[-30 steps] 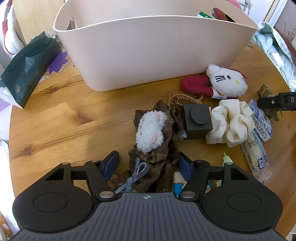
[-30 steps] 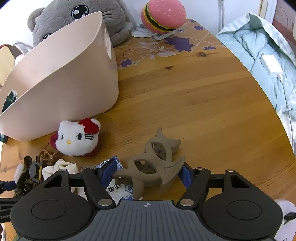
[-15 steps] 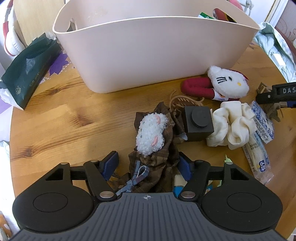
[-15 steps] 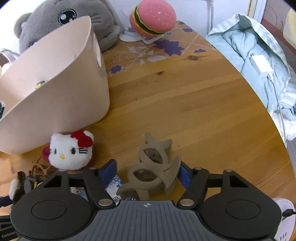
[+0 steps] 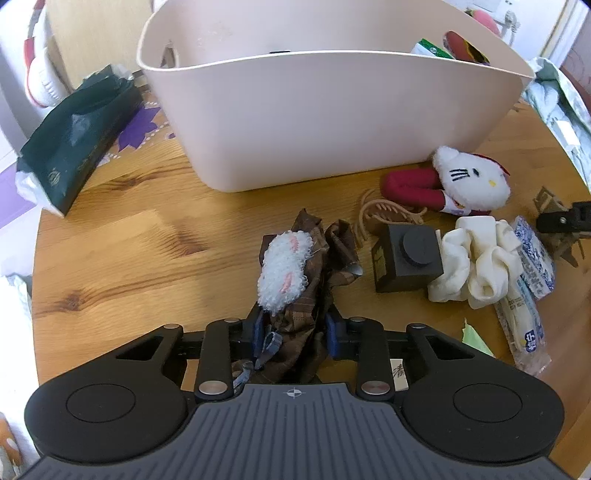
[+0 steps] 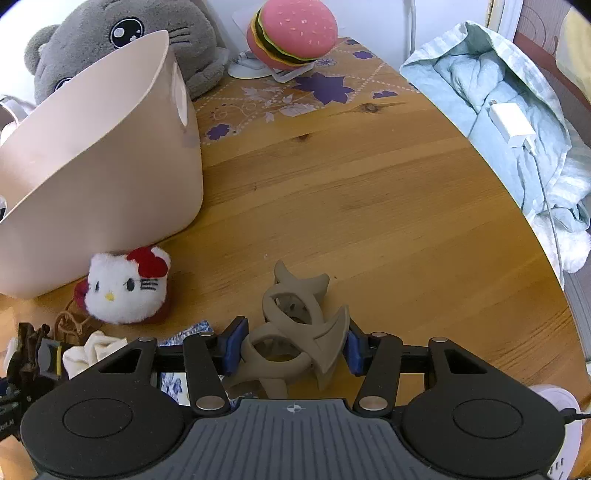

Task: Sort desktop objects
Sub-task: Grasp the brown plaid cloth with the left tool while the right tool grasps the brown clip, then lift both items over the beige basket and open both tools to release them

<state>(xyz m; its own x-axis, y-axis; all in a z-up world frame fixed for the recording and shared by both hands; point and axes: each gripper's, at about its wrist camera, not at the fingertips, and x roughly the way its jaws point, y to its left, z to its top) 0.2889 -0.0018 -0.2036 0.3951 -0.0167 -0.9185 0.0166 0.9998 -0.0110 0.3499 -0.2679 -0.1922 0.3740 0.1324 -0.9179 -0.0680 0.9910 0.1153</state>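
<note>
Round wooden table (image 6: 369,192), white wall (image 6: 229,11) behind, pale-blue bedding (image 6: 491,96) alongside.

Black and grey handheld grippers with blue finger pads

Each gripper, left (image 5: 294,328) and right (image 6: 291,345), has a ribbed grey centre plate with a small white crosshair mark, flanked by 2 rounded black housings, each with a recessed disc. Black linkage arms run forward, pinned by silver round screws: 2 large near the plate, smaller ones further out. The fingers (image 5: 334,334) end in blue pads (image 6: 232,347).
</note>
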